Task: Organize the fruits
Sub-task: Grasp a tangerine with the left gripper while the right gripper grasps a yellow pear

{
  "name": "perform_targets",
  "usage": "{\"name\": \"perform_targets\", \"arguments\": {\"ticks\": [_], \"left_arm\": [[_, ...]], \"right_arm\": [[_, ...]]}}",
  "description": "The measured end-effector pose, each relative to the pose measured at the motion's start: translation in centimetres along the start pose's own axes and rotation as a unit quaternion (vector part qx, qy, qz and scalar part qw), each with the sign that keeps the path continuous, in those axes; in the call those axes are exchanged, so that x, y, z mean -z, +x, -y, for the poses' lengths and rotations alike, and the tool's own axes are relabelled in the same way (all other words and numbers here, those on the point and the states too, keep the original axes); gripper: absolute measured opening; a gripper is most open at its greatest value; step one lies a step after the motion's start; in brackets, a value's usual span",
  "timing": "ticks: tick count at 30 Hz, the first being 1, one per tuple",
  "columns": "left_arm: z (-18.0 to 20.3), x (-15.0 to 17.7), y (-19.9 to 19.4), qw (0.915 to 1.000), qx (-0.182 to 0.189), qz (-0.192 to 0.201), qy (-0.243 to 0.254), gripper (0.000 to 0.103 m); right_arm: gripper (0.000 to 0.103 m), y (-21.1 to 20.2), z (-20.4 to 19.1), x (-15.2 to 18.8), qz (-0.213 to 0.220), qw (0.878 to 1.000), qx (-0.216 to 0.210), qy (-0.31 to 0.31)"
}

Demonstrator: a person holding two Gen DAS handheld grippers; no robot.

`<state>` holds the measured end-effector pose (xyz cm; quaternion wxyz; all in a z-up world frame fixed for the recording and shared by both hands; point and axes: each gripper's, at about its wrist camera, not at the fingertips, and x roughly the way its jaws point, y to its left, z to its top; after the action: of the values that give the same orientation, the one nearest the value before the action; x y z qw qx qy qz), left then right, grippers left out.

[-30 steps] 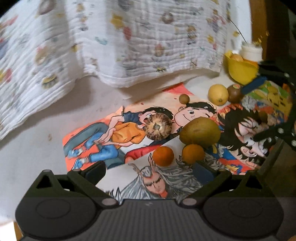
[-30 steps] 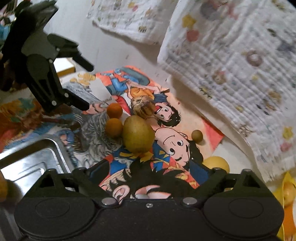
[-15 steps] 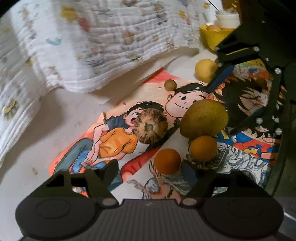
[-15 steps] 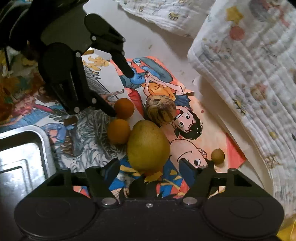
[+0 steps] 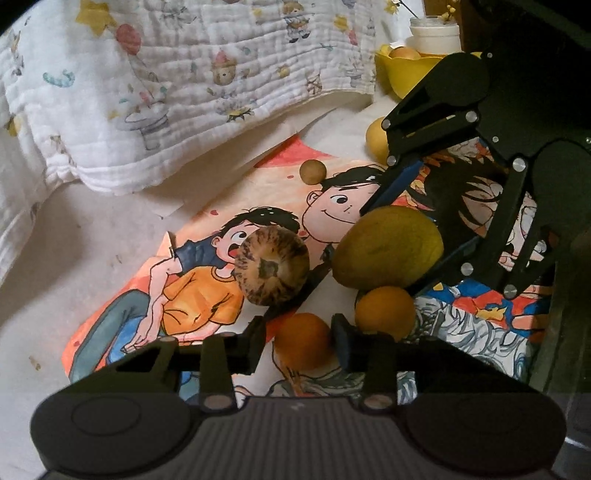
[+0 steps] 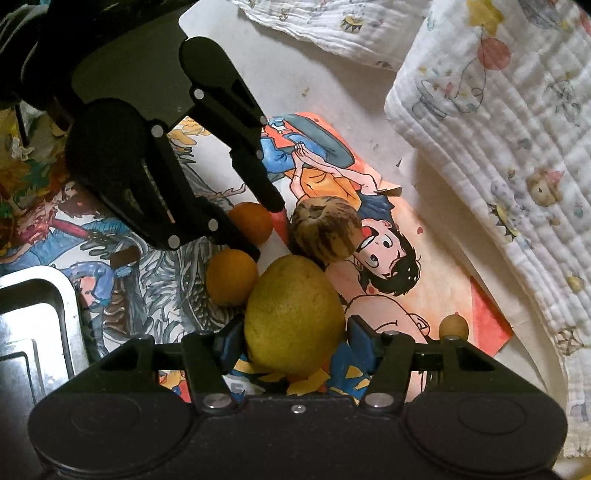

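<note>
Several fruits lie on comic posters (image 5: pixel 192 299). My left gripper (image 5: pixel 299 339) has a small orange (image 5: pixel 303 343) between its closing jaws; a thin gap still shows on the orange's left side. In the right wrist view the left gripper (image 6: pixel 264 229) straddles that orange (image 6: pixel 251 221). My right gripper (image 6: pixel 293 339) is closing on a large yellow-green fruit (image 6: pixel 291 310), both pads against its sides. From the left wrist view the right gripper (image 5: pixel 402 236) clasps this fruit (image 5: pixel 384 254). A second orange (image 5: pixel 384 310) and a mottled brown fruit (image 5: pixel 271 266) lie beside them.
A small brown ball (image 5: pixel 313 171) and a yellow fruit (image 5: pixel 373 138) lie farther back. A yellow bowl (image 5: pixel 397 75) with fruit and a white jar (image 5: pixel 436 35) stand behind. A metal tray (image 6: pixel 33 325) lies at the left. A printed blanket (image 5: pixel 184 74) borders the posters.
Both grippers came forward and down onto the fruit cluster. The left jaws narrowed around the small orange; the right jaws narrowed onto the yellow-green fruit.
</note>
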<state>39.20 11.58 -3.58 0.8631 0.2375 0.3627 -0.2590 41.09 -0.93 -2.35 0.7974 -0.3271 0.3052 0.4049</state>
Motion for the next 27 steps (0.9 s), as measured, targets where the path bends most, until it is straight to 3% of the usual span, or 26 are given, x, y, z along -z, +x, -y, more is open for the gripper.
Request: {"name": "perform_targets", "arguments": {"ticks": [9, 12, 20, 27], "left_arm": [[-0.6, -0.1, 0.1, 0.9991, 0.014, -0.008, -0.040, 0.041], [-0.9, -0.1, 0.2, 0.9979, 0.022, -0.011, -0.059, 0.036], [-0.7, 0.2, -0.3, 0.9934, -0.005, -0.013, -0.114, 0.033], [-0.5, 0.5, -2.3, 0.9872, 0.006, 0.003, -0.159, 0.033]], "right_arm": [[0.058, 0.5, 0.9, 0.2, 0.012, 0.998, -0.023, 0.048], [0.057, 0.5, 0.9, 0.2, 0.014, 0.998, -0.021, 0.055], [0.056, 0.2, 0.9, 0.8, 0.033, 0.997, -0.014, 0.074], [0.056, -0.9, 0.7, 1.9, 0.057, 0.994, -0.030, 0.092]]}}
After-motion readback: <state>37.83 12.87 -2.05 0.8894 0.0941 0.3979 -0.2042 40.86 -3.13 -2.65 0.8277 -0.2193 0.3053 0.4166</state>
